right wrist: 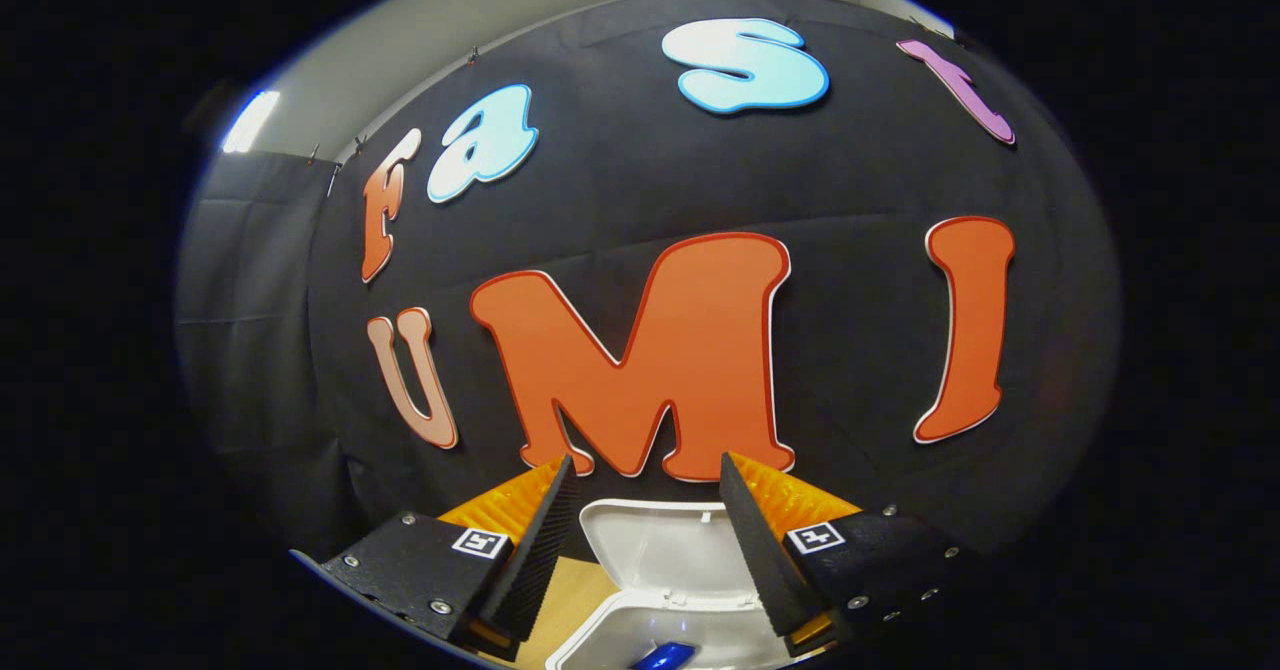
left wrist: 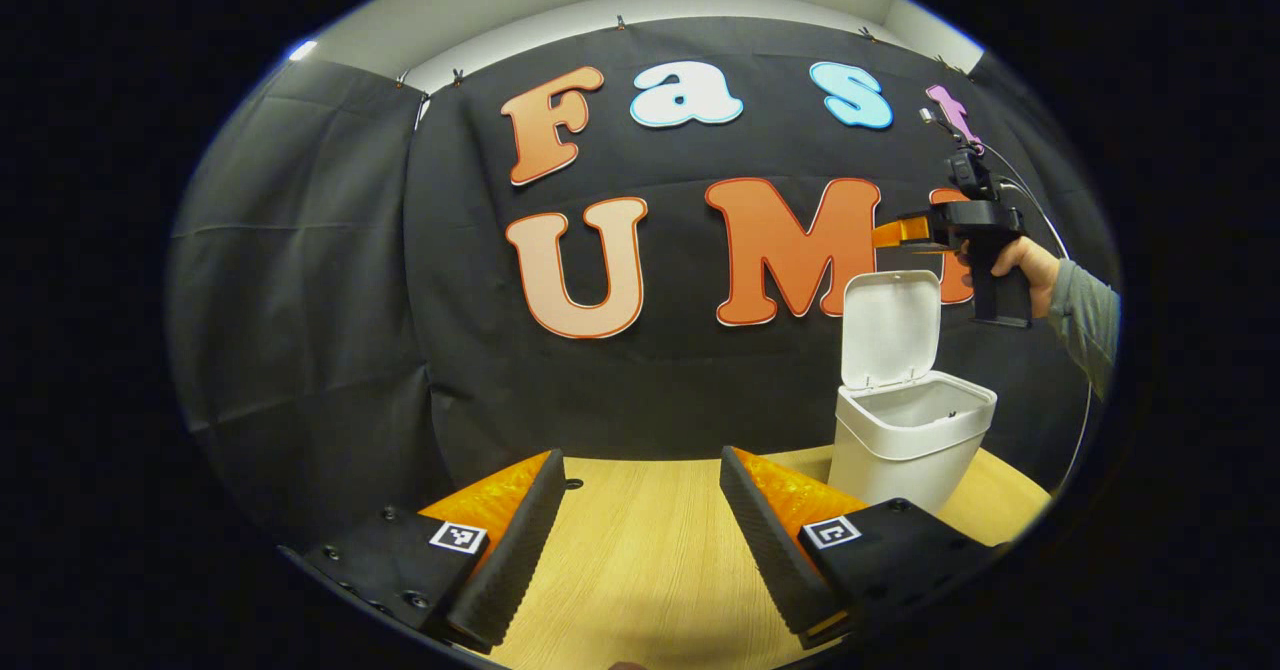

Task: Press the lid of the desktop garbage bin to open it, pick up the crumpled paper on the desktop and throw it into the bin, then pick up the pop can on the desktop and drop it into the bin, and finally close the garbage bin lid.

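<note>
Garbage bin (left wrist: 905,440) stands on the wooden table (left wrist: 650,550) at the lower right of the left gripper view, white, with its lid (left wrist: 890,328) swung up and standing nearly upright behind the mouth, so the opening is free for things to fall in. In that same view the right hand-held gripper (left wrist: 885,233) hangs in the air above and just behind the raised lid, at the right of the frame, held by a hand (left wrist: 1030,265) in a grey sleeve; its place over the mouth fits a drop into the bin. In the right gripper view that hand-held gripper (right wrist: 645,530) looks down on the lid (right wrist: 660,550) at the bottom centre, its fingers spread wide with nothing between them. At the very bottom edge of that view a small shiny blue thing (right wrist: 662,657) lies inside the bin; it may be the pop can, but too little of it shows to be sure, and I cannot tell whether crumpled paper lies in there. The left hand-held gripper (left wrist: 640,530) is low over bare table at the bottom centre of its own view, well apart from the bin, fingers spread and holding nothing. With the lid up, closing it remains
</note>
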A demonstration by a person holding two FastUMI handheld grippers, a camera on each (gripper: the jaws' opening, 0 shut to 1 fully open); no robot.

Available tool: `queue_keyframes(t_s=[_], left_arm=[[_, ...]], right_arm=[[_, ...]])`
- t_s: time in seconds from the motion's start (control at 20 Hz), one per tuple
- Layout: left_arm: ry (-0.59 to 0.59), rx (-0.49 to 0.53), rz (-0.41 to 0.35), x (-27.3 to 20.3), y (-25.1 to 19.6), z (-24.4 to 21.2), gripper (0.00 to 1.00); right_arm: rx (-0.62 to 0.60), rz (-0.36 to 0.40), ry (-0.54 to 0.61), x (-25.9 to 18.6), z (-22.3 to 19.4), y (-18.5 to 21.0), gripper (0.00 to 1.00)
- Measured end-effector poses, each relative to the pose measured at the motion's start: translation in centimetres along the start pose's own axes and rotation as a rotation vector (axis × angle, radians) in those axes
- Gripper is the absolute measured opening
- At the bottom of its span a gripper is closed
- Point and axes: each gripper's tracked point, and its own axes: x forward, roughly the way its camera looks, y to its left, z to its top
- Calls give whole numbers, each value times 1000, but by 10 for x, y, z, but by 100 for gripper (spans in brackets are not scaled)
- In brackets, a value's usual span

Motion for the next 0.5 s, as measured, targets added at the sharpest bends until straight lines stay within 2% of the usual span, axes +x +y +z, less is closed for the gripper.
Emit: queue_keyframes(t_s=[0.2,0.3,0.4,0.5], left_arm=[[11,-7,3,1,0,-4,100],[16,-11,2,2,2,-6,100],[17,-16,-4,3,1,-5,99],[21,-19,-14,5,1,-7,99]], right_arm=[[-54,-53,-13,22,1,-11,86],[-19,-71,21,30,-9,-21,86],[52,-59,112,32,-32,-21,86],[14,-71,113,32,-34,-25,87]])
